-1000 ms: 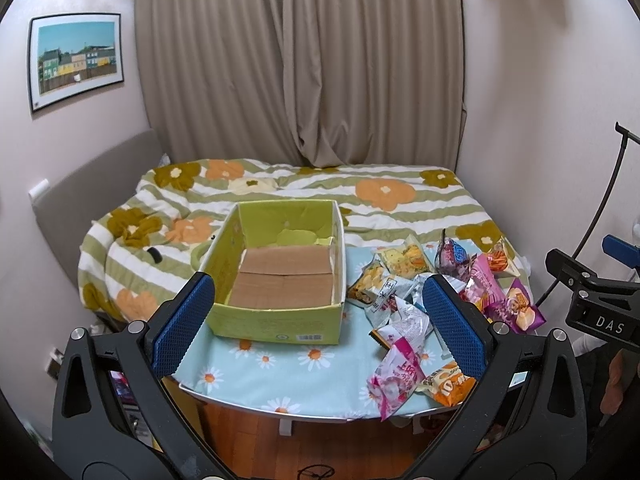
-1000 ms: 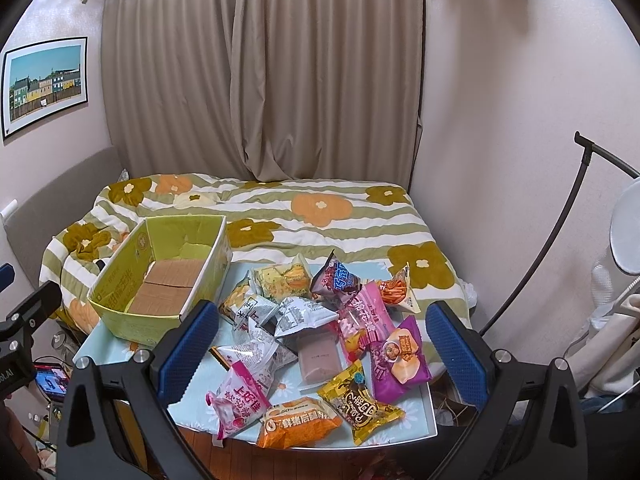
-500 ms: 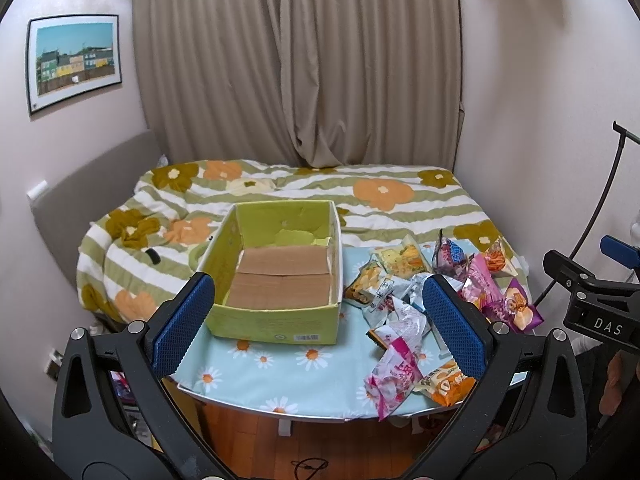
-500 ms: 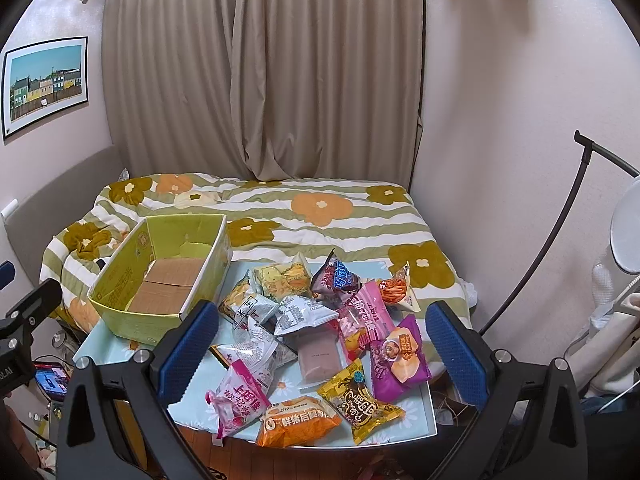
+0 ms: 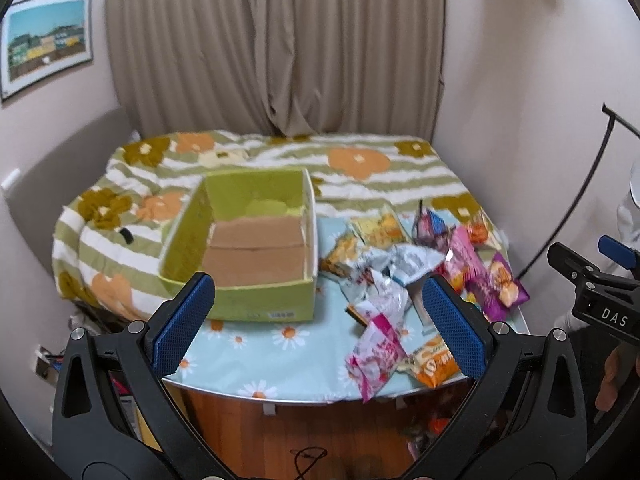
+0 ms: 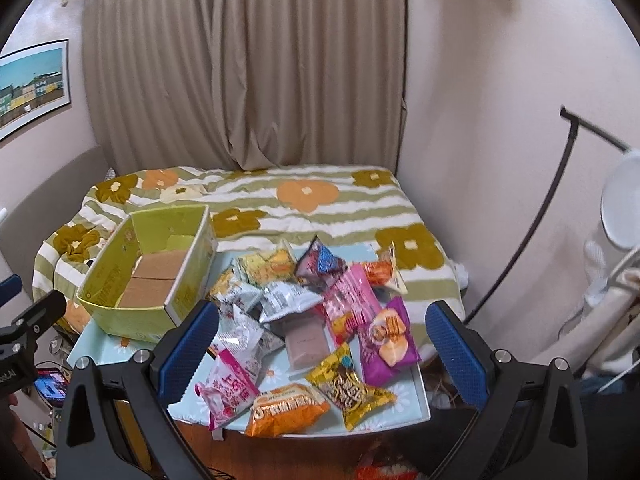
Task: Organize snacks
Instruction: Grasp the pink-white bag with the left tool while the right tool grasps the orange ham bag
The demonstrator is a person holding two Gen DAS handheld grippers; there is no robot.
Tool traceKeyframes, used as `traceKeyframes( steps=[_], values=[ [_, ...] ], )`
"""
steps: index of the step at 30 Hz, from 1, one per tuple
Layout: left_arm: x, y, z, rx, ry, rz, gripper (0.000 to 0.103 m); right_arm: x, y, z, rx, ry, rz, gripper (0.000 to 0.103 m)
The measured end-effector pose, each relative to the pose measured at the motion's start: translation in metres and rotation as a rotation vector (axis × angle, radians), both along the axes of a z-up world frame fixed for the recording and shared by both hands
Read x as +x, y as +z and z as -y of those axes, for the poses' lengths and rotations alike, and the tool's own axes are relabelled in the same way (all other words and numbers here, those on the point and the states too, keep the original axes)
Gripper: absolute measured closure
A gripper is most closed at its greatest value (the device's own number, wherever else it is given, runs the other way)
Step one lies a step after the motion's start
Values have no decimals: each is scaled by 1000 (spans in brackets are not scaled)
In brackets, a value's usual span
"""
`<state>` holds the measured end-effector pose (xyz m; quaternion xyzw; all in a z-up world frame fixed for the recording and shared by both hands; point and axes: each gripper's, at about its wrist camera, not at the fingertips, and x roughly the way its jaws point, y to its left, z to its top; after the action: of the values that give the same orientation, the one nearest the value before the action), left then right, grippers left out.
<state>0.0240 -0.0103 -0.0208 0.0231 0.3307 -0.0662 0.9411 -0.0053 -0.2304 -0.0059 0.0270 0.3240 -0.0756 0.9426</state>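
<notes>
A green cardboard box (image 5: 256, 248) (image 6: 148, 276) stands open on the left of a small table with a daisy-print cloth (image 5: 256, 352); only brown cardboard shows inside. Right of it lies a heap of snack packets: a pink one (image 6: 226, 390), an orange one (image 6: 286, 408), a yellow one (image 6: 350, 392), a purple one (image 6: 386, 336) and several more. My left gripper (image 5: 316, 324) hangs open above the table's near edge, in front of the box and the heap's left side. My right gripper (image 6: 320, 356) is open over the heap's front, holding nothing.
Behind the table is a bed with a striped flower quilt (image 5: 360, 160), then curtains (image 6: 244, 72). A black curved stand (image 6: 532, 232) rises at the right, beside a white object (image 6: 624, 212). Wooden floor with a cable (image 5: 308, 456) lies below the table edge.
Both grippers have moved forward and dipped toward the table; box and snacks look larger and nearer. Jaws stay wide apart. Nothing on the table has shifted.
</notes>
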Motion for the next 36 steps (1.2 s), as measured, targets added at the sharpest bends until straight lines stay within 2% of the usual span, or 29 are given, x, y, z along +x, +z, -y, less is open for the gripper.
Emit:
traceKeyframes(
  steps=[6, 12, 19, 24, 28, 31, 34, 36],
  values=[
    [24, -45, 8, -14, -87, -112, 0, 3, -34, 7, 44, -63, -97, 0],
    [50, -108, 21, -34, -216, -233, 0, 9, -85, 6, 114, -110, -196, 0],
    [77, -182, 37, -17, -331, -352, 0, 23, -143, 6, 227, -154, -287, 0],
    [91, -219, 48, 6, -401, -409, 2, 33, -184, 7, 307, -176, -343, 0],
    [98, -245, 60, 26, -454, -458, 12, 40, -204, 3, 348, -170, -376, 0],
    [101, -257, 63, 19, -471, -493, 22, 45, -214, 0, 368, -158, -388, 0],
    [102, -266, 66, -3, -491, -517, 27, 52, -226, 0, 389, -159, -400, 0],
    [102, -271, 69, -18, -506, -537, 37, 54, -230, -1, 396, -158, -408, 0]
  ],
)
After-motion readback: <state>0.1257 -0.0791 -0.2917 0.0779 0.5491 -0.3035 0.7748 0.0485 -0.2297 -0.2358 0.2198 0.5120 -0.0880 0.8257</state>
